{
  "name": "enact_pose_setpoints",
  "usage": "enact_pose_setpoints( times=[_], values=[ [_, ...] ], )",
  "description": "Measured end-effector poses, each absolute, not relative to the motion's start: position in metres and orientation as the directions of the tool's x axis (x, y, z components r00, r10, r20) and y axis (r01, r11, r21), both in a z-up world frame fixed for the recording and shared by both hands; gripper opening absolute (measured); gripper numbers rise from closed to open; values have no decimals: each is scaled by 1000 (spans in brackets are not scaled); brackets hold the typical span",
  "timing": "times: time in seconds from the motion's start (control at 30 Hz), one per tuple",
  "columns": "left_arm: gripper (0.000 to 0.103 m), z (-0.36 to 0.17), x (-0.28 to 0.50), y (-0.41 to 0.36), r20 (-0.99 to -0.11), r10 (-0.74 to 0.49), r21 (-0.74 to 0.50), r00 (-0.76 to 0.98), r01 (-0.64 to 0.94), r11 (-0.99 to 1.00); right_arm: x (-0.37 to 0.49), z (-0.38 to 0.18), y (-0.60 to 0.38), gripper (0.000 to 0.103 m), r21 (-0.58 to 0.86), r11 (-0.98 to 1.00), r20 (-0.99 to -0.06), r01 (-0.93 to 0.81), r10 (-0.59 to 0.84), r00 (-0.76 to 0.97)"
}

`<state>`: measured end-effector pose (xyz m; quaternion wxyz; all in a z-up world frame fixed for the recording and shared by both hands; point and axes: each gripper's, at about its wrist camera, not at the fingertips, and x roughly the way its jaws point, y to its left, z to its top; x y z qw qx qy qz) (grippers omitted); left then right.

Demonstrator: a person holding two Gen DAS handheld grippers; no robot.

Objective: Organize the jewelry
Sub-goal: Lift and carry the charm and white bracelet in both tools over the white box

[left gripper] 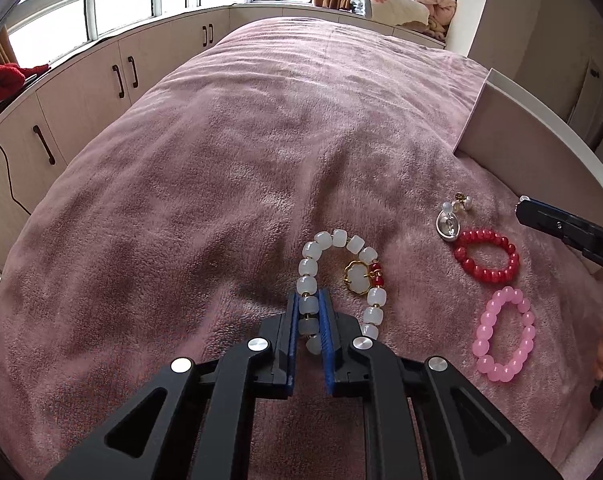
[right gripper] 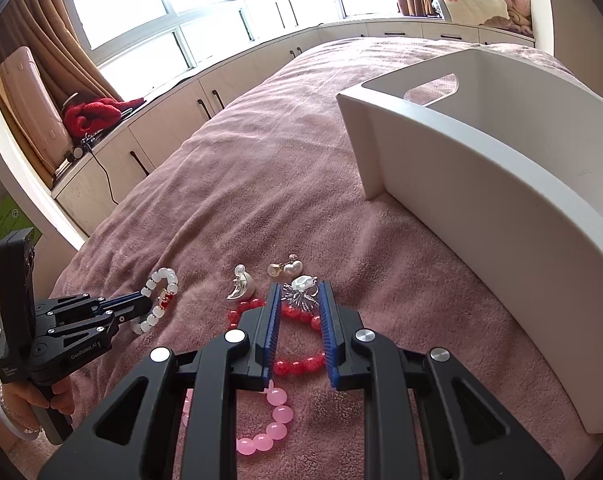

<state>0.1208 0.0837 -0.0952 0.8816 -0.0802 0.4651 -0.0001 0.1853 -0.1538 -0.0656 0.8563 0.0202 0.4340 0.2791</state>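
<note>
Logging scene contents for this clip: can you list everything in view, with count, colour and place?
White bead bracelet: one, white with gold charm, on blanket, between the left jaws.
Red bead bracelet: one, red, on blanket.
Pink bead bracelet: one, pink, nearest the person.
Silver brooch: one, silver, pinched between the right jaws.
Silver pendant: one, by red bracelet.
Pearl earrings: two, cream.
Box: one, white, right of the jewelry.
Blanket: one, mauve.
Left gripper: black, shut.
Right gripper: black, shut.
</note>
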Motion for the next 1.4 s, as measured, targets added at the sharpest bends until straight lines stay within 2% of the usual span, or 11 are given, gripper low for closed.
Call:
enact_pose_setpoints(
  times=[0.13,0.37,0.6,0.87,1.13,1.4],
  values=[
    [15,-80,115,96,-780,-151,-260,607,-95,961,182,-56,-157,20,295,835,-706,-465,519,483],
    [15,-31,115,94,-704,-195,-299,683,-36,954,176,-21,-172,20,351,813,-602,-465,576,552],
    [15,8,136,72,-683,-193,-246,704,27,969,169,12,-190,20,364,804,-506,-470,594,625],
    [15,59,165,22,-666,-206,-157,717,136,978,159,46,-217,20,332,832,-426,-446,553,716],
    [15,101,197,-43,-654,-243,-98,717,238,966,155,64,-263,20,291,898,-380,-329,424,822],
    [15,118,233,-110,-669,-244,-10,702,319,948,163,63,-305,20,259,950,-398,-176,271,876]
  ],
)
